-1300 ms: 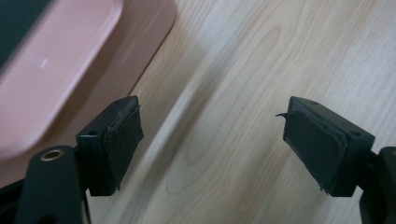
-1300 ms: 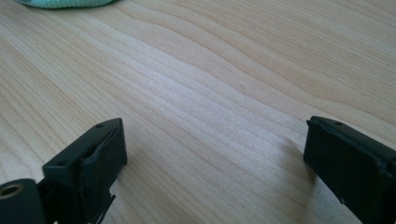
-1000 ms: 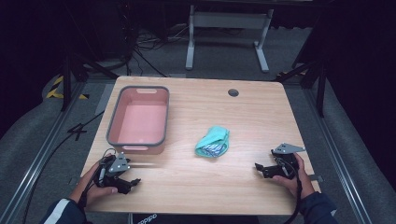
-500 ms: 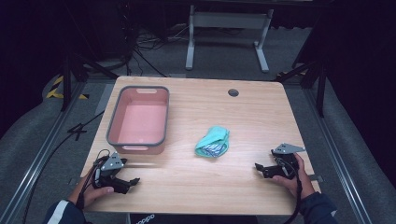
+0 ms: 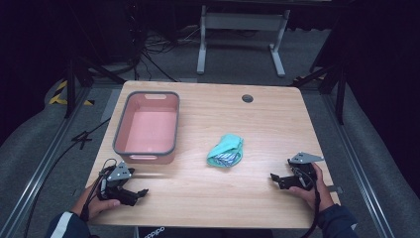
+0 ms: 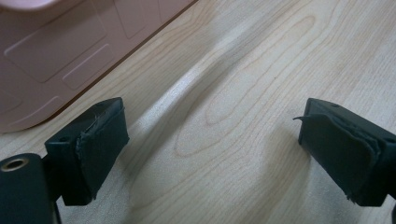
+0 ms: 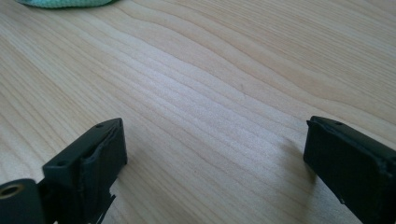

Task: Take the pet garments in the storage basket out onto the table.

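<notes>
Resting low at the near edge of a pale wood-grain table [image 5: 198, 198], two hand-held grippers sit with jaws spread wide and nothing between them. A crumpled teal cloth [image 5: 226, 150], soft and folded over itself with a striped patch showing, lies near the table's middle, just right of a pink bin [image 5: 147, 128] with a grey rim. From the cloth, the right gripper [image 5: 275, 179] waits toward the near right corner and looks the closer of the two; its jaws point roughly at the fabric, whose green edge [image 7: 65, 3] peeks in at the top of the right gripper view. The left gripper [image 5: 140, 193] sits just in front of the bin, whose smooth pink wall [image 6: 60, 51] fills the upper left of its own view. The cloth's long axis appears to run diagonally, from near left to far right.
</notes>
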The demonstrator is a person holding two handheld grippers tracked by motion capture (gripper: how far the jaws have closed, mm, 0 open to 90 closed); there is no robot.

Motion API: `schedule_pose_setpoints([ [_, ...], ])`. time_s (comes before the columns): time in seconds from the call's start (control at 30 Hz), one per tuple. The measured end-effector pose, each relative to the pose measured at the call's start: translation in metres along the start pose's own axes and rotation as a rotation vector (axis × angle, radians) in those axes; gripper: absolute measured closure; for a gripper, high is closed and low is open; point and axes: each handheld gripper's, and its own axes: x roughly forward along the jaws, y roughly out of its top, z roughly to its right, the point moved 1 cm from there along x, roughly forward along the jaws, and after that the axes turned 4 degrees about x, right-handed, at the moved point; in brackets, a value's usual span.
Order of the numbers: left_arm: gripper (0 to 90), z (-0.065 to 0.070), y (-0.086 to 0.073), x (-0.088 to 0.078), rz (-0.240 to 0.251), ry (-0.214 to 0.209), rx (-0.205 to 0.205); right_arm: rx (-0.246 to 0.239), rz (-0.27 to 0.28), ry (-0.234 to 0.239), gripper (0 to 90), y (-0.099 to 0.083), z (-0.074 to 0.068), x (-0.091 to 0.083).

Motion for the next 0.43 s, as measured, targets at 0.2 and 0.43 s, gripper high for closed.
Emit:
schedule_pose_setpoints([
  [0.2,8.1,-0.0004,0.0000,0.0005,0.003,-0.005,0.001,0.000,0.000,0.000,6.2,0.0000,0.0000,0.0000],
  [0.43,7.7,-0.0006,0.0002,0.0005,0.002,-0.004,0.002,0.002,0.000,-0.002,6.2,-0.0002,-0.0002,-0.0002],
])
